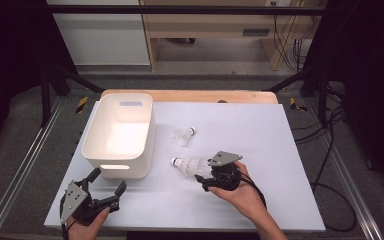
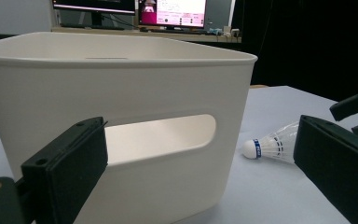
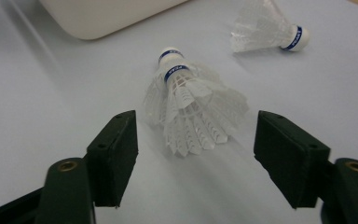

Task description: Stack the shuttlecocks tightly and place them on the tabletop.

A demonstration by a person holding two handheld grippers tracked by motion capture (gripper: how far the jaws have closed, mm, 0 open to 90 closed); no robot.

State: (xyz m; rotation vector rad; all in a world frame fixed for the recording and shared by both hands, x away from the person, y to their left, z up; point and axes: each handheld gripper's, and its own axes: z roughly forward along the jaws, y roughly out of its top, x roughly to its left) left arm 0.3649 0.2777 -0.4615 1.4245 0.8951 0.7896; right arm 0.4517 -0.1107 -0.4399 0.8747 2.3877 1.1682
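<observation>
Jaws spread wide, the right gripper (image 1: 204, 181) hovers low over the pale lilac-white table sheet (image 1: 260, 150), nothing pressed between its black pads. The left gripper (image 1: 109, 186) rests near the sheet's front left corner, its two black jaws also apart and empty, pointed at the near wall of the tall white plastic bin with slotted handles (image 1: 122, 137).

That bin stands on the left half of the sheet, its inside bare as far as the high view shows.

Just ahead of the right gripper's jaw tips lies a stack of white feathered shuttlecocks with blue-banded cork tips (image 3: 186, 105), nested one in another, on its side with the corks pointing toward the bin. It touches neither pad.

Farther back on the sheet, near the bin's right wall, lies a single white shuttlecock with a blue band (image 1: 185, 135), also on its side.
</observation>
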